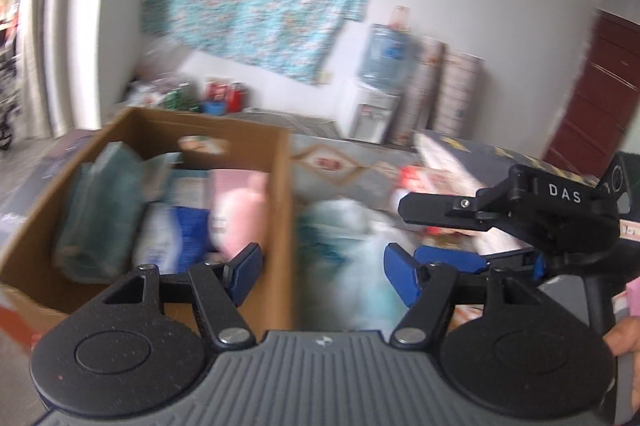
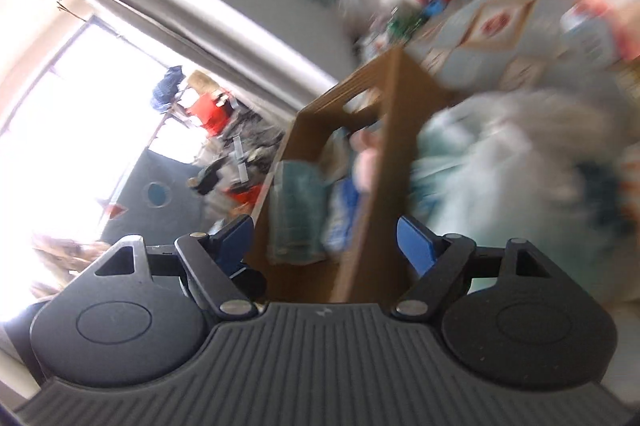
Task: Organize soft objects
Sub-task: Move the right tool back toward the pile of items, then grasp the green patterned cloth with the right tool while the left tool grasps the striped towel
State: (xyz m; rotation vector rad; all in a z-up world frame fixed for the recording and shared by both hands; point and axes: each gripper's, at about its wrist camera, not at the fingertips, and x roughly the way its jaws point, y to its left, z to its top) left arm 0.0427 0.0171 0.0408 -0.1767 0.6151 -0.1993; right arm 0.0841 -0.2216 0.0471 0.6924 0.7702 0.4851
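The left gripper (image 1: 320,272) hangs with jaws spread wide and empty over the right wall of the brown cardboard box (image 1: 280,162). Inside stand a teal folded cloth (image 1: 98,214) and a pink plush toy (image 1: 240,214). The right gripper (image 2: 326,246), jaws also apart, holds nothing. Pale blurred soft bundles (image 2: 508,166) lie just beside the box.

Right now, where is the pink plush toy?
In the left wrist view, the pink plush toy sits inside the cardboard box, against its right wall, beside the blue-and-white packs, ahead of the open left gripper.
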